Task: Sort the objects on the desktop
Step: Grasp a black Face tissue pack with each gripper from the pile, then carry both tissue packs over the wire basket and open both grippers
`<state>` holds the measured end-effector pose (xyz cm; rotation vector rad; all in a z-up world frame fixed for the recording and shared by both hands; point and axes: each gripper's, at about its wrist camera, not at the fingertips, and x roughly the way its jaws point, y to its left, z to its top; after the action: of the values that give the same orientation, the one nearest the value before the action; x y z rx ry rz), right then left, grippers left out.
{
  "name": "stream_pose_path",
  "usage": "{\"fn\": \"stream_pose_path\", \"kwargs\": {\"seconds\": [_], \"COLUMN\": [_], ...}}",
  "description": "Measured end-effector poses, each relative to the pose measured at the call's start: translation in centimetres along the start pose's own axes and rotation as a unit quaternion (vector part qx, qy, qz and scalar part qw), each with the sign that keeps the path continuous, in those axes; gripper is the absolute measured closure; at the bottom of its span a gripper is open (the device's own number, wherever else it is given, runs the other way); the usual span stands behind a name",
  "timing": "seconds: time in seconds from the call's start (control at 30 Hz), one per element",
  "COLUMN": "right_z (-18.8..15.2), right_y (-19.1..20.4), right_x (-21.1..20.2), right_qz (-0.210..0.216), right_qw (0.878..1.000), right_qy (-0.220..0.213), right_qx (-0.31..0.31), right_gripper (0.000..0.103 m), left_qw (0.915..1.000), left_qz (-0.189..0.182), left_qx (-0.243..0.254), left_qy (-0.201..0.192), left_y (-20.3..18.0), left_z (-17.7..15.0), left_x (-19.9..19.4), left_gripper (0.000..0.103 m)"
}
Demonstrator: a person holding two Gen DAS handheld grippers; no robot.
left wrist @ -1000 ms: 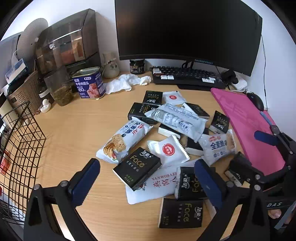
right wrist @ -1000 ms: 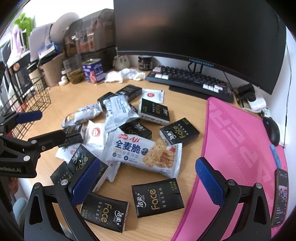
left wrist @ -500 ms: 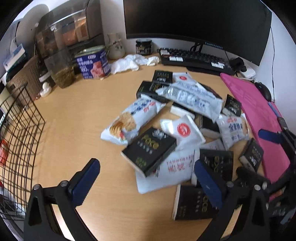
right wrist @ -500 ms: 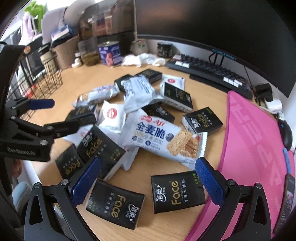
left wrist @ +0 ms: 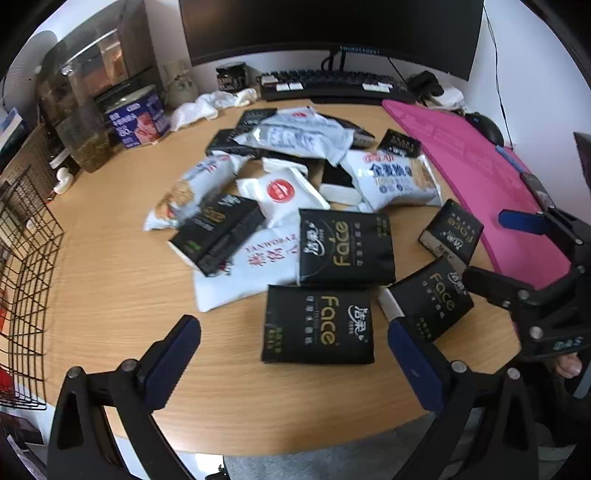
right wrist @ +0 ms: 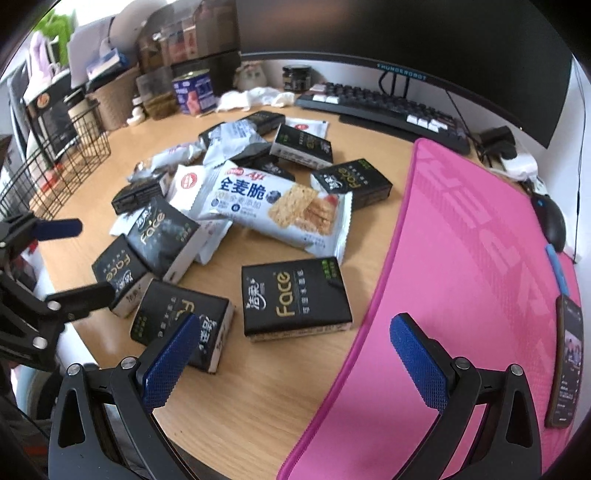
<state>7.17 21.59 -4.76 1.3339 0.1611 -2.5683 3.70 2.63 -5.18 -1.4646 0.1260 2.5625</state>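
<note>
A heap of several black "Face" tissue packs and white snack bags covers the wooden desk (left wrist: 110, 288). In the left wrist view my left gripper (left wrist: 295, 362) is open just above the desk's front, its fingers straddling the nearest black tissue pack (left wrist: 319, 325) without touching it. The right gripper (left wrist: 517, 251) shows at that view's right edge, open. In the right wrist view my right gripper (right wrist: 295, 354) is open and empty over a black tissue pack (right wrist: 293, 295) beside the pink desk mat (right wrist: 480, 258). A white wholewheat cracker bag (right wrist: 273, 206) lies behind it. The left gripper (right wrist: 70, 258) stands open at that view's left.
A black wire basket (left wrist: 26, 280) stands at the desk's left edge. At the back are a blue tin (left wrist: 136, 116), a crumpled white cloth (left wrist: 214, 105), a keyboard (left wrist: 332, 86) and a monitor (left wrist: 332, 29). A mouse (right wrist: 554, 221) and phone (right wrist: 565, 362) lie on the mat.
Both grippers have swung down and nearer to the desk's front, so the near tissue packs now sit between their fingers. Both stay open and the packs have not moved.
</note>
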Motion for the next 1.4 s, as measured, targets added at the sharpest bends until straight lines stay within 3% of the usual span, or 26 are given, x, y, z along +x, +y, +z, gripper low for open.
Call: {"fn": "stream_pose_path", "kwargs": {"seconds": [0.07,0.23,0.27,0.67,0.8,0.9,1.17,1.3,1.4], "right_z": [-0.2,-0.3,-0.3,1.7,1.7,1.9,2.1,3.3,5.7], "right_y": [0.0,0.3,0.3,-1.5,-0.8,-0.7,0.5,2.2,4.5], "right_x": [0.0,0.4,0.6,2.9,3.6,3.4,2.1,-0.4,-2.2], "right_qz": [0.005,0.007,0.007,-0.008,-0.032,-0.029,-0.029,-0.019,0.012], "right_qw": [1.0,1.0,1.0,1.0,0.999,0.999,0.999,0.998,0.996], "right_qy": [0.001,0.002,0.003,0.003,0.014,0.008,0.002,-0.027,-0.052], "right_qx": [0.001,-0.009,-0.01,0.005,-0.024,-0.023,-0.033,-0.053,-0.075], "right_gripper": [0.0,0.0,0.0,0.0,0.015,0.04,0.041,0.041,0.041], "left_qw": [0.9999,0.9998,0.9999,0.9999,1.0,1.0,0.9999,0.9985,0.9955], "left_qz": [-0.007,-0.008,-0.008,0.004,0.002,0.003,0.002,0.005,0.016], "left_qx": [-0.002,-0.007,-0.006,-0.002,0.002,0.001,-0.009,-0.013,-0.032], "left_qy": [0.015,0.016,0.014,0.01,0.007,0.009,-0.012,-0.052,-0.088], "left_y": [-0.1,0.5,0.6,1.7,1.7,1.8,2.6,3.7,5.9], "left_z": [-0.1,0.1,0.2,0.2,0.2,0.2,1.1,2.7,4.0], "left_x": [0.9,1.7,1.6,1.7,1.7,1.7,-0.6,-4.2,-7.5], "left_gripper": [0.019,0.027,0.034,0.034,0.034,0.034,0.035,0.035,0.035]}}
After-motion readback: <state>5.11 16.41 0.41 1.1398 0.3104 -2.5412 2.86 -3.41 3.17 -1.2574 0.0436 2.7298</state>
